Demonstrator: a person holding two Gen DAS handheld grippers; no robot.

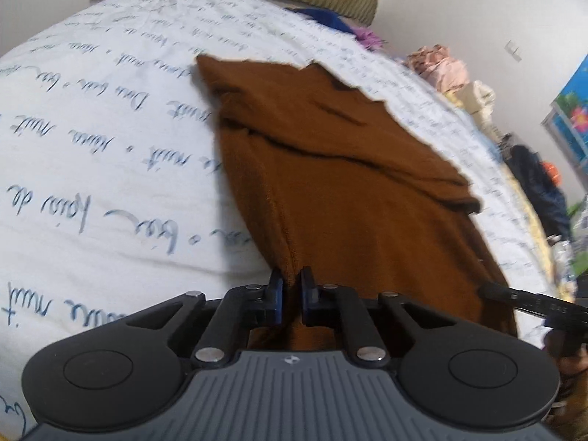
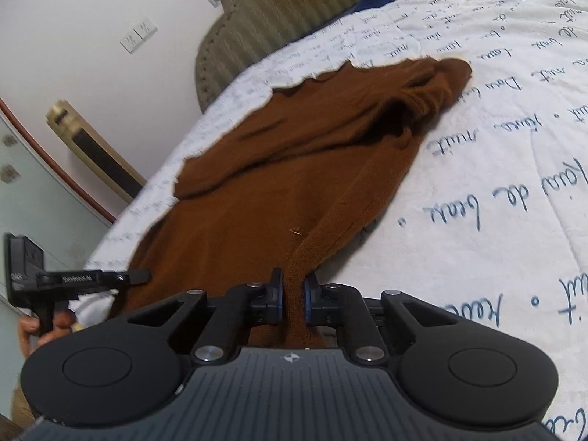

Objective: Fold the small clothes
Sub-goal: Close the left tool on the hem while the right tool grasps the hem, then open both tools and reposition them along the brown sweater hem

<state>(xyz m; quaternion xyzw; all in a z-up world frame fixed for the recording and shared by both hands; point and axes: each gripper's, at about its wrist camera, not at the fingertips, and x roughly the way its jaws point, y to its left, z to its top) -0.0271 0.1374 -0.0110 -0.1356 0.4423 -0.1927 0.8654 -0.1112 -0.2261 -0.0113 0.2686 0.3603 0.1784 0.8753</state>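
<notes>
A brown knitted garment (image 1: pixel 330 169) lies spread on a white bedcover (image 1: pixel 92 154) printed with blue handwriting. My left gripper (image 1: pixel 292 286) is shut on the garment's near left edge, a ridge of brown cloth pinched between its blue pads. In the right wrist view the same brown garment (image 2: pixel 275 169) stretches away, a sleeve folded across it. My right gripper (image 2: pixel 294 288) is shut on its near right edge, cloth bunched between the pads. The other gripper shows at each view's side: the right gripper's finger (image 1: pixel 499 291) and the left gripper's finger (image 2: pixel 138 276), the latter held by a hand (image 2: pixel 40 327).
An olive ribbed headboard (image 2: pixel 286 3) stands at the bed's far end. Piled clothes, blue, purple (image 1: pixel 367 36) and pink (image 1: pixel 441 66), lie along the bed's far right side. A wall with a switch plate (image 2: pixel 139 35) and a door (image 2: pixel 22 198) are to the left of the bed.
</notes>
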